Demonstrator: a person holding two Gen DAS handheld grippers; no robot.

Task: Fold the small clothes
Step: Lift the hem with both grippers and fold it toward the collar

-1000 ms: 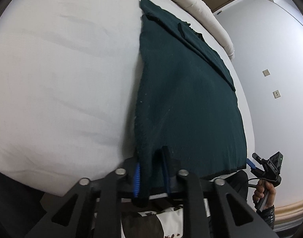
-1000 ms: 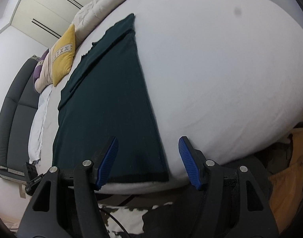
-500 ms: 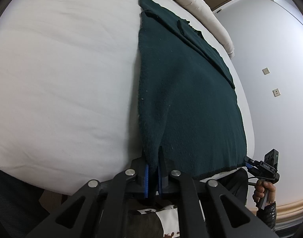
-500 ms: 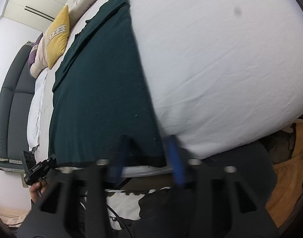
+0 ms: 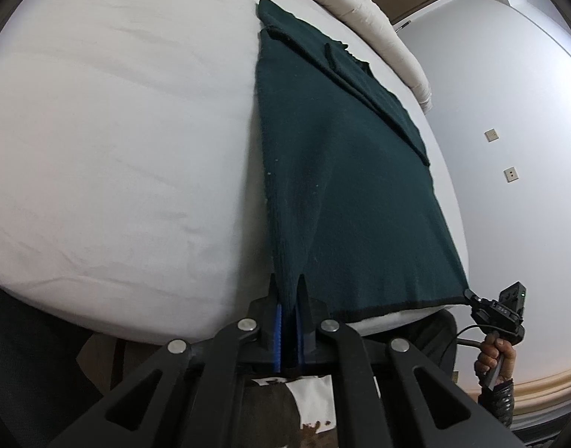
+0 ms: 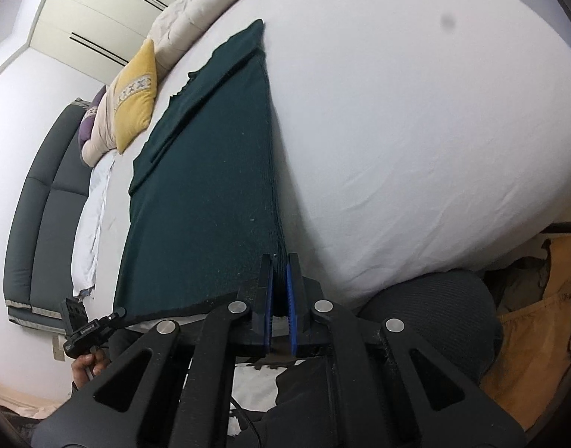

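Currently the dark green garment [image 5: 345,186] lies flat on the white bed [image 5: 117,130], its long axis running from the near bed edge, where I stand, away toward the pillows; the hem faces me and the folded collar end points at the yellow cushion [image 6: 134,102]. My left gripper [image 5: 288,298] is clamped on the near left corner of the hem, its blue pads pressed together with fabric between them. My right gripper [image 6: 280,280] is clamped on the near right corner in the same manner. Each gripper also shows in the other's view: the right one at the hem's far corner in the left wrist view, the left one likewise in the right wrist view. The black hem band [image 5: 397,308] is drawn straight between the two grips, just above the mattress edge. Compared with one second ago, the right gripper's jaws, then spread wide and short of the cloth, are now closed on it, and the left gripper's jaws, then loosely around the corner, have tightened fully.
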